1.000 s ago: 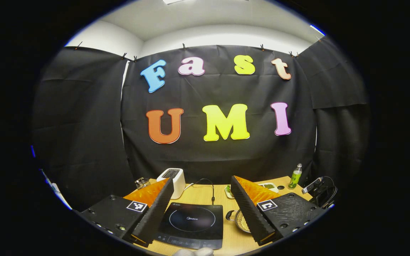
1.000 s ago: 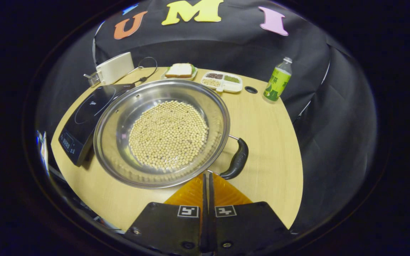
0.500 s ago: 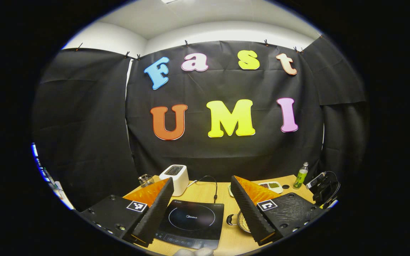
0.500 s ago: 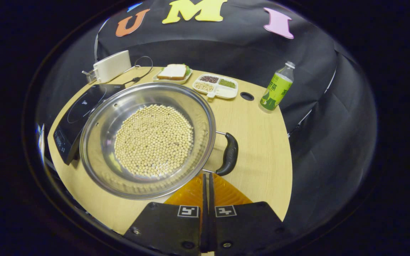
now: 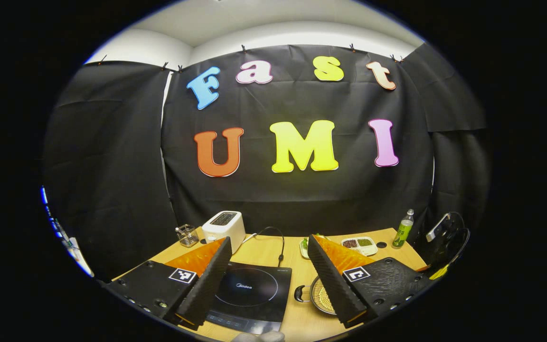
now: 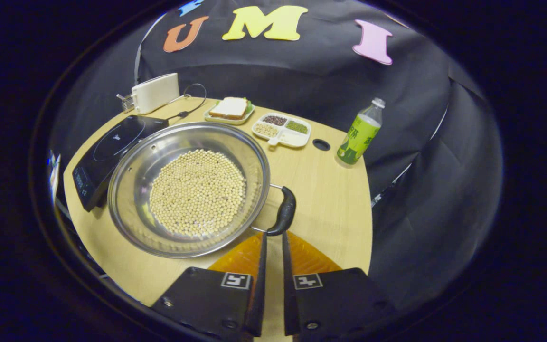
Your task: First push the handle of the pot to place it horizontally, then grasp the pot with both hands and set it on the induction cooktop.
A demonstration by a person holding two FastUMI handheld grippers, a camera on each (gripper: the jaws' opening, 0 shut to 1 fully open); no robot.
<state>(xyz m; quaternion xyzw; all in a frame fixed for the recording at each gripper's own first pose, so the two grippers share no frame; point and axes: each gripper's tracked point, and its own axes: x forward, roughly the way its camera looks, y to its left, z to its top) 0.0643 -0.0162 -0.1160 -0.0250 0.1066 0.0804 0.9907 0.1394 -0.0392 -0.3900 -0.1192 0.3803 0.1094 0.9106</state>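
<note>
1. The pot [image 6: 188, 190], a wide steel pan with a layer of pale beans [image 6: 197, 192] across its bottom, sits on the wooden table [image 6: 330, 204], just beside the induction cooktop [image 6: 112, 152] and not on it. In the left gripper view the pot [image 5: 322, 297] is partly hidden behind that gripper's own finger.

2. The near handle [image 6: 284, 216], a dark curved grip on two wire stems, stands off the rim on the side facing the right gripper. In the right gripper view its long axis runs nearly along the line of sight, tilted slightly; it does not lie across the view. A second handle [image 5: 299, 293] shows on the cooktop side in the left gripper view.

3. The right gripper [image 6: 272, 235] has its jaws parted only by a narrow slot and holds nothing. Its fingertips lie just below the lower end of the near handle; whether they touch it cannot be told.

4. The left gripper [image 5: 268, 244] is spread wide and empty, held above the table over the cooktop [image 5: 249, 292], well apart from the pot.

5. Judgement: the right gripper is much the nearer, and the coming move appears to turn on the handle lying straight ahead of its tips. The two-handed lift looks not yet begun.

6. Beyond the pot stand a toaster [image 6: 155, 92], a sandwich on a plate [image 6: 228, 109], a divided dish of grains [image 6: 281, 129] and a green bottle [image 6: 358, 137].
</note>
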